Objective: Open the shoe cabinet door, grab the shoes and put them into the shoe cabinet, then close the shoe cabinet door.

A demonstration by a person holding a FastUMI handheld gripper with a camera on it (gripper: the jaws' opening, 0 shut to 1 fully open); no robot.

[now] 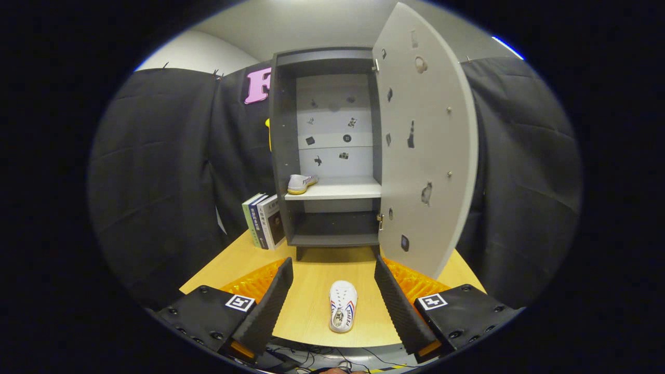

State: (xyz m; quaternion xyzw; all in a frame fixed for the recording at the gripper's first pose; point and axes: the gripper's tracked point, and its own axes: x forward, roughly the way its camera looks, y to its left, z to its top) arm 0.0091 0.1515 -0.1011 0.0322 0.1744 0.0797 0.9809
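Between the fingers of our gripper (333, 306), which are standing wide apart and clamped on nothing, a white shoe (343, 305) is lying on the wooden table (311, 280), lengthwise along the line of the fingers. We are reading this as the approach for the second grab: the jaws are spread so they can come down on either side of the shoe.

Beyond the fingers the shoe cabinet (332, 150) is standing at the far end of the table, its door (426, 140) swung fully open to the right, so the opening step looks done. On the middle shelf (337, 189), at its left end, another shoe (301, 183) is already sitting, heel toward us, probably pushed to the side to leave room beside it. The lower compartment is looking bare.

Just left of the cabinet, a few books (264, 221) are leaning upright against its side; they are not part of the job.

We are judging the task as roughly halfway: one shoe in, one still on the table, door still to close. The open door edge is hanging near the right finger, so a lift toward the shelf may risk clipping it.
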